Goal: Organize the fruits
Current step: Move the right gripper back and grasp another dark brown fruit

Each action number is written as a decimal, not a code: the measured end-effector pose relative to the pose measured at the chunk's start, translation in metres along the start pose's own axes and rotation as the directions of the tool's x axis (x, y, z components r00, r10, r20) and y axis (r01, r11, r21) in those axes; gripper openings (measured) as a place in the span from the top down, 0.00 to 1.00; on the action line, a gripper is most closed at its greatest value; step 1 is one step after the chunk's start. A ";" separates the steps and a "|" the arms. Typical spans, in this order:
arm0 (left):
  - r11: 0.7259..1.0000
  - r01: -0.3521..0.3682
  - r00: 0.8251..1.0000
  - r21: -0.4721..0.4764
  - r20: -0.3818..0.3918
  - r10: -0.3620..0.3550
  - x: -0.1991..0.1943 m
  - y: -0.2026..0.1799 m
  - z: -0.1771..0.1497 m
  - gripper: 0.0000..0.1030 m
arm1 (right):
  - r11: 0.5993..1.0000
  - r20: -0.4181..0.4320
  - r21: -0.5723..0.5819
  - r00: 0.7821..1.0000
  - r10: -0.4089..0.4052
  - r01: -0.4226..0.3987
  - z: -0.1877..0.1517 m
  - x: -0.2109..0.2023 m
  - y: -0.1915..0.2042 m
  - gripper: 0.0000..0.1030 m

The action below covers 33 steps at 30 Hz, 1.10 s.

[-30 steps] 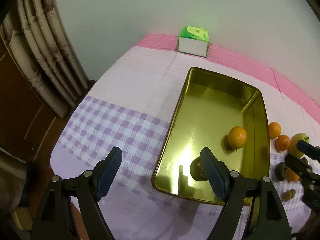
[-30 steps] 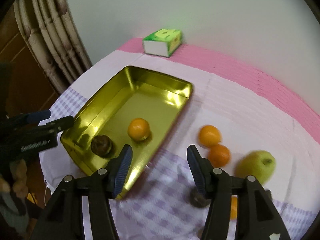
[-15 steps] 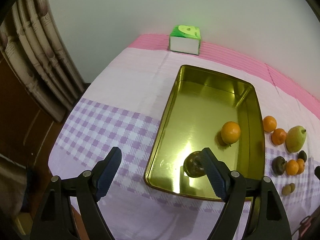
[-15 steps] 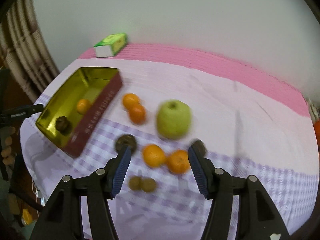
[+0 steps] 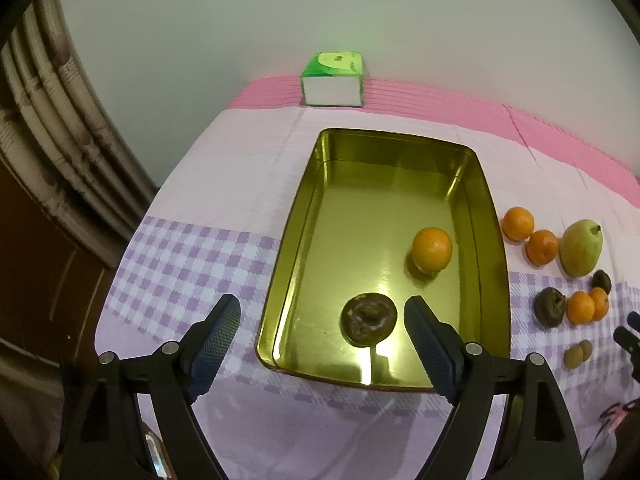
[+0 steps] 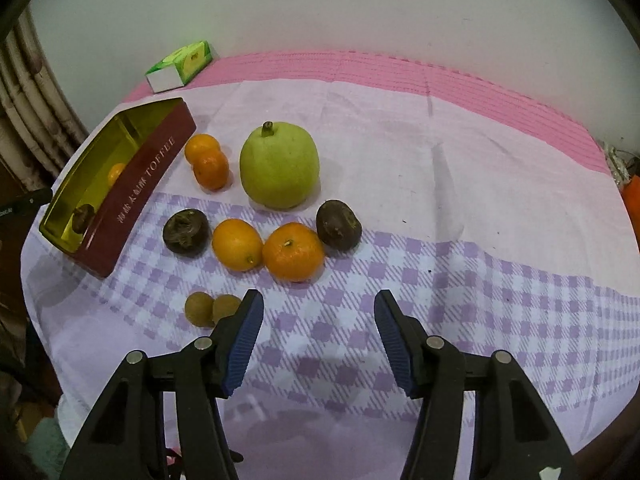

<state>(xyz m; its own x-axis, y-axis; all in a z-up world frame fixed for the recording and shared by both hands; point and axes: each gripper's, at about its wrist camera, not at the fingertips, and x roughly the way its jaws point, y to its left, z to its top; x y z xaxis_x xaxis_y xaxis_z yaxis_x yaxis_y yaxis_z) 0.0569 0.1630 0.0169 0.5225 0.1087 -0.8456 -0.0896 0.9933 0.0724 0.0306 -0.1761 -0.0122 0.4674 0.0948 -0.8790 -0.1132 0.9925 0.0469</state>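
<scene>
Hovering over loose fruit, the right gripper (image 6: 318,320) gaped empty.
Its jaws had just narrowed; the left gripper (image 5: 320,322) stood apart above the gold tin (image 5: 494,240).

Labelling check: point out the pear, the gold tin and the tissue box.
pear (image 6: 279,168), right wrist view, middle of its green skin
gold tin (image 5: 384,200), left wrist view, bare floor inside
tissue box (image 5: 331,91), left wrist view, white front face
</scene>
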 end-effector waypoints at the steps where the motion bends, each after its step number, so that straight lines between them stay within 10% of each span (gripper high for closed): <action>1: 1.000 0.002 1.000 0.003 0.000 -0.002 0.000 -0.001 0.000 0.18 | 1.000 -0.002 -0.002 1.000 0.000 0.000 0.000 0.002 0.000 0.52; 33: 0.998 0.017 1.000 0.061 -0.015 -0.016 0.008 -0.013 -0.002 0.18 | 0.998 -0.049 0.067 0.999 0.007 -0.004 0.049 0.060 -0.028 0.58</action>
<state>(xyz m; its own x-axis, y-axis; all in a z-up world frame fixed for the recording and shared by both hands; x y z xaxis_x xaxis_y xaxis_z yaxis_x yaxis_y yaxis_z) 0.0604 0.1509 0.0080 0.5114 0.0920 -0.8544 -0.0287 0.9955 0.0900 0.1050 -0.1943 -0.0431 0.4232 0.0979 -0.9007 -0.0563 0.9951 0.0817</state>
